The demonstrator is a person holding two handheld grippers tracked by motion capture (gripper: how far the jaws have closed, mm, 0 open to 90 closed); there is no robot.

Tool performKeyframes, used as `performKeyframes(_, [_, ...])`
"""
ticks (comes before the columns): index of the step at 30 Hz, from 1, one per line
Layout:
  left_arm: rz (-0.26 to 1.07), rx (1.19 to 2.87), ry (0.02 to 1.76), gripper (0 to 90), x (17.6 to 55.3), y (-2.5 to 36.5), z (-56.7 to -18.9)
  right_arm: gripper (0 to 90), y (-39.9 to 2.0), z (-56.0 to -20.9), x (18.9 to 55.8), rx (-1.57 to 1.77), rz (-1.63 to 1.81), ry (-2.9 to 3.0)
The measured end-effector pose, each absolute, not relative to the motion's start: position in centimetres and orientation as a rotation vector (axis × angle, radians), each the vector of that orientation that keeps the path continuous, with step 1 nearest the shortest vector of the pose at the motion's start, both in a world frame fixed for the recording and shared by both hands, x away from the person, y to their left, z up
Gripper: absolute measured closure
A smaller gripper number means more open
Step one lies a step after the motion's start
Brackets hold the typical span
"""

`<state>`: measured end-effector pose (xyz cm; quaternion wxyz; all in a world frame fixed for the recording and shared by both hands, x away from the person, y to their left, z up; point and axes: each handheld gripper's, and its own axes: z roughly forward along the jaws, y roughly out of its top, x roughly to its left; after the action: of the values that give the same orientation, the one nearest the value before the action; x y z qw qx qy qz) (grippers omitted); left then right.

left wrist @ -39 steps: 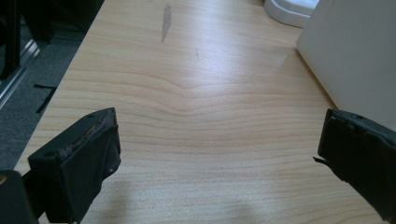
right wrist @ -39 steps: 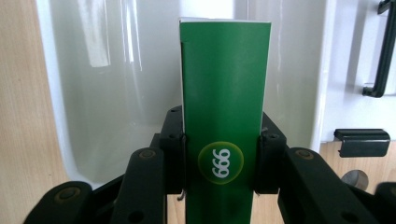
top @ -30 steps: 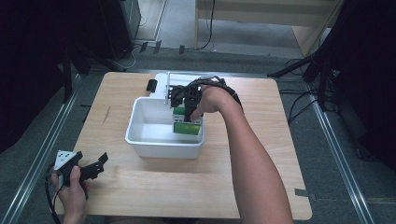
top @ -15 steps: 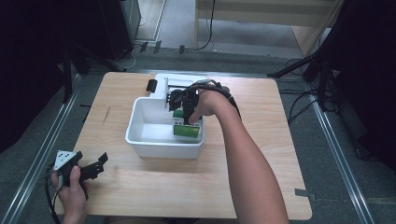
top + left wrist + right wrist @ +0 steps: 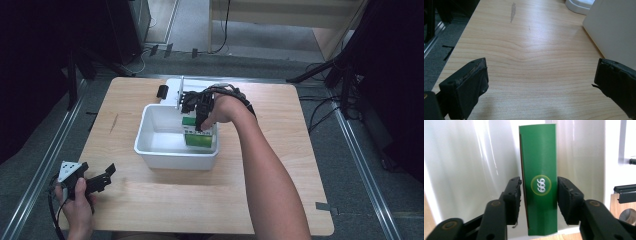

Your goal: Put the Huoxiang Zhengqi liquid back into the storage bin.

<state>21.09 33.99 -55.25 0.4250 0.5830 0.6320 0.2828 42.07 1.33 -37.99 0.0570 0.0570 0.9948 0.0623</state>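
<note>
The white bin [image 5: 176,150] is sitting near the middle of the wooden table [image 5: 280,165], and everything here is placed against it. The green box [image 5: 198,135] is standing in the bin's right-hand part, close against the right wall, with its narrow face (a round mark with white figures on it) showing in the right gripper view [image 5: 539,182]. The right gripper [image 5: 200,112] is reaching down into the bin from its far right corner; its jaws have just been opening, and they are now flanking the box on either side with a thin gap at each pad, so the box is let go and standing between them. The left gripper [image 5: 102,179] is resting well to the left of the bin and nearer the person, over bare wood, its jaws spread wide and holding nothing; the bin's outer wall [image 5: 614,30] is showing beyond its right jaw.
</note>
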Motion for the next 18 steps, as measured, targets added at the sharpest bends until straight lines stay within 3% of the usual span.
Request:
performKeyframes(3, [0.708,1.457,1.581,0.0,21.1,34.0,-55.2,49.4,1.0,-37.2,42.1,0.226,0.239,3.009])
performKeyframes(10, [0.708,1.457,1.58,0.0,21.1,34.0,-55.2,45.8,0.0,-35.7,41.9,0.356,0.353,2.994])
performKeyframes(18, [0.713,1.464,1.581,0.0,21.1,33.9,-55.2,24.3,-2.6,-34.3,41.7,0.616,0.5,2.888])
